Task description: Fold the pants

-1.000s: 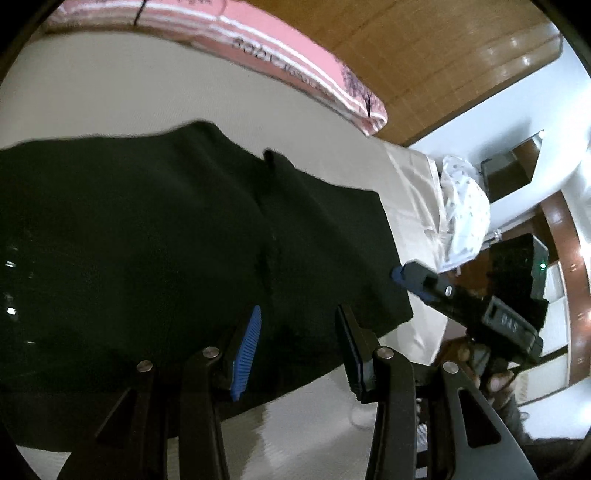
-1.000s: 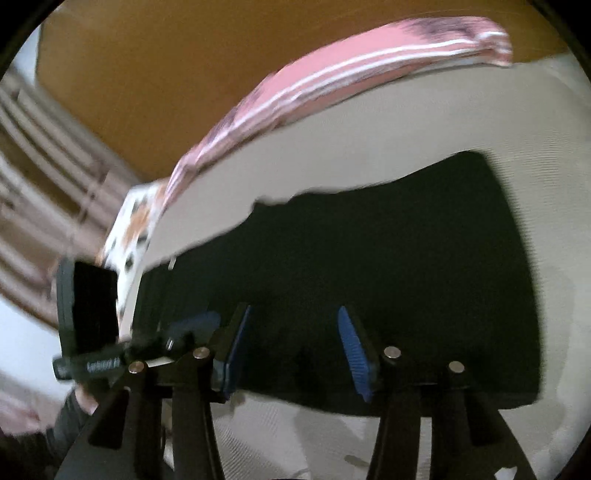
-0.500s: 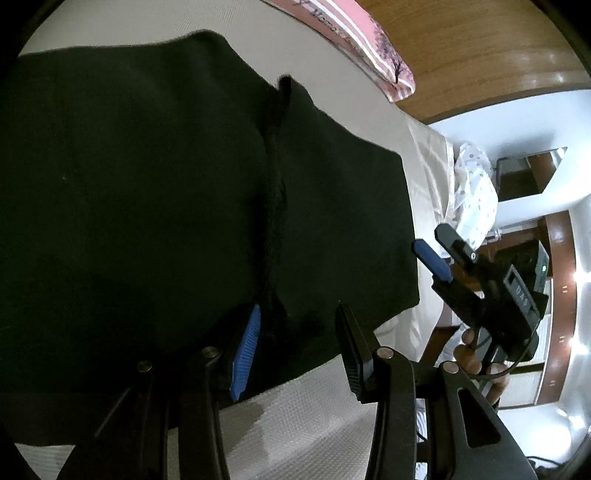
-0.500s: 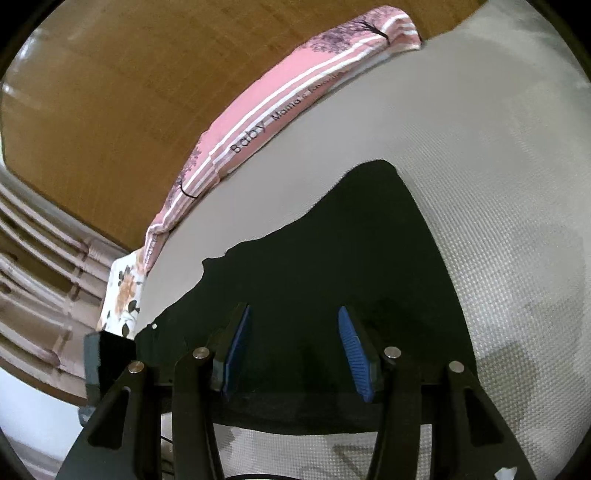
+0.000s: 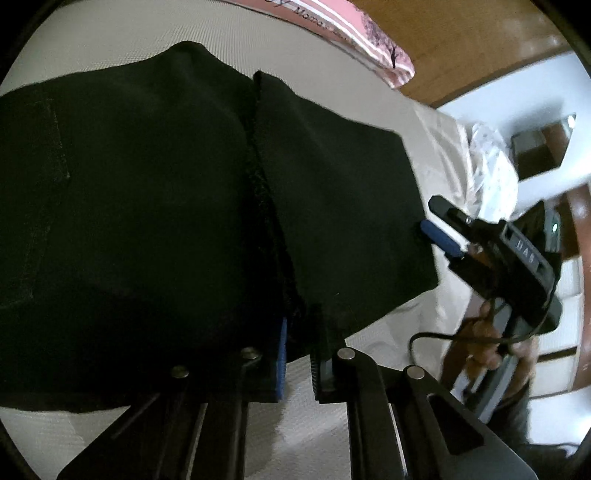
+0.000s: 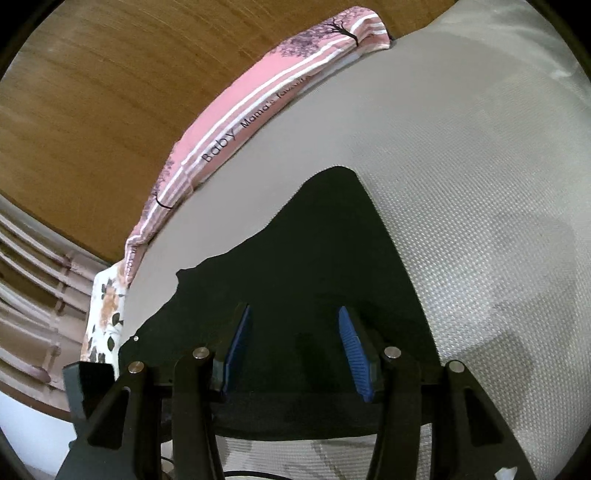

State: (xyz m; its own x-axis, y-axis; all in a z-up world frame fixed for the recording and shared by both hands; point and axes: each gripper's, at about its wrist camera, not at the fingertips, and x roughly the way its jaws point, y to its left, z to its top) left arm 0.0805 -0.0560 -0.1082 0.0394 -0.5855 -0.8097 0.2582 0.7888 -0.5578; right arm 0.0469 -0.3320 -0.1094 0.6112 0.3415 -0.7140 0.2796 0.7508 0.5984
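From the left wrist, the left hand-held gripper [image 5: 299, 354] has narrowed from wide apart to pinching the black pants [image 5: 166, 206] at their near edge on the bed [image 5: 110, 40]. From the right wrist, the right hand-held gripper [image 6: 295, 354] stays spread over the hem, so only one side is secured.

Both of the 2 wrist views sit low and close over the black pants [image 5: 147, 206] [image 6: 317, 295], facing the far pink blanket [image 5: 354, 33] [image 6: 258, 103]; the left view catches the right gripper [image 5: 439, 229] at right
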